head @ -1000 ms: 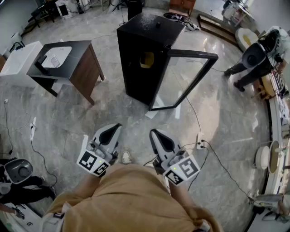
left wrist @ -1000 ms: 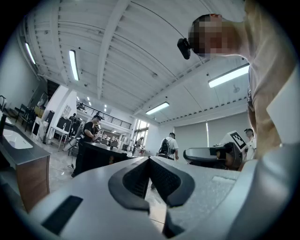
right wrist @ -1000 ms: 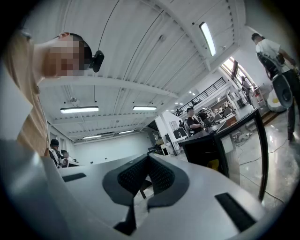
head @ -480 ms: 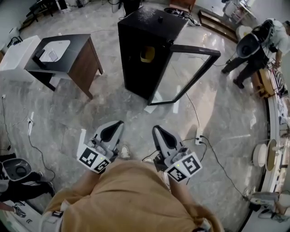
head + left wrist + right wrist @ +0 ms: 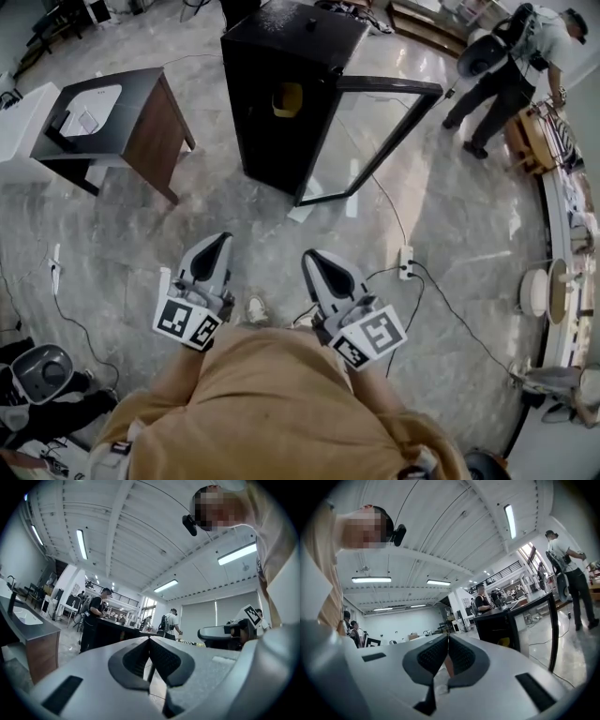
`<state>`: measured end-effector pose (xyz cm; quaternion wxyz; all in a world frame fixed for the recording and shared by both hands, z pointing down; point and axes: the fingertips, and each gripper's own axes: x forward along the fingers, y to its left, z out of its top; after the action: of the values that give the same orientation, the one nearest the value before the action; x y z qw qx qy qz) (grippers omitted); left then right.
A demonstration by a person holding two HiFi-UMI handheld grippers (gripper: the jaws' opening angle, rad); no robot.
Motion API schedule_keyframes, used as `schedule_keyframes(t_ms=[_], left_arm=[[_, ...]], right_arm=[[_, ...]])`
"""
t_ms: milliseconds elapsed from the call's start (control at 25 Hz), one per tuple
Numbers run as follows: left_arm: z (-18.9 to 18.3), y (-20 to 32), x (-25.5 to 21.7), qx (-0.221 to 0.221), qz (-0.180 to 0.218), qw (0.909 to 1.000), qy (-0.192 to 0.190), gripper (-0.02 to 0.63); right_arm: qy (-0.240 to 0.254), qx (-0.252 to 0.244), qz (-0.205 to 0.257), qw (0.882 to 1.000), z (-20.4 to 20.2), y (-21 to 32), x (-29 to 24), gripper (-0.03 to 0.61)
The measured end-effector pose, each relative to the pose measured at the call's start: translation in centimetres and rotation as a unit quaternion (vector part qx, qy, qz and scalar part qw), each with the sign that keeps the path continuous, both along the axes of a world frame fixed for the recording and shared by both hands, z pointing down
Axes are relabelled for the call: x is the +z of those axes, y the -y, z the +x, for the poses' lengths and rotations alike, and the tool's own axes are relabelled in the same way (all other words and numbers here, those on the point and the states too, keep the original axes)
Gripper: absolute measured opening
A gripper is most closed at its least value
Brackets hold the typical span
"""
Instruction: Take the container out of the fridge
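The yellow container (image 5: 287,98) sits far ahead inside the open fridge (image 5: 251,131), slightly nearer the right gripper (image 5: 313,257) than the left gripper (image 5: 219,240), both clenched empty.

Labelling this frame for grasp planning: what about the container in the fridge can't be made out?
Head view: the container is a tiny yellow patch inside the dark fridge; shape and lid unreadable.
Right gripper view: only a yellow sliver shows beyond the right hand-held gripper.

I hold my grey plastic left gripper (image 5: 217,240) and grey plastic right gripper (image 5: 312,255) level, side by side before my torso, pointing forward. Left jaws are pressed together, empty; right jaws look closed too, tip to tip.
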<state>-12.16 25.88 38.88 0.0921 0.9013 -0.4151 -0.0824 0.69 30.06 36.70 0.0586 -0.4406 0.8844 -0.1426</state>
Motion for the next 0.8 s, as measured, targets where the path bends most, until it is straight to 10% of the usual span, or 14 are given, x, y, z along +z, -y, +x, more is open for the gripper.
schedule_keyframes(t_ms=[800], left_arm=[[-5.6,1.8,3.1,0.027,-0.025,0.9993,0.000,0.002]], right_arm=[[-0.011,0.055,-0.005,0.998,-3.7,2.1,0.8,0.000]])
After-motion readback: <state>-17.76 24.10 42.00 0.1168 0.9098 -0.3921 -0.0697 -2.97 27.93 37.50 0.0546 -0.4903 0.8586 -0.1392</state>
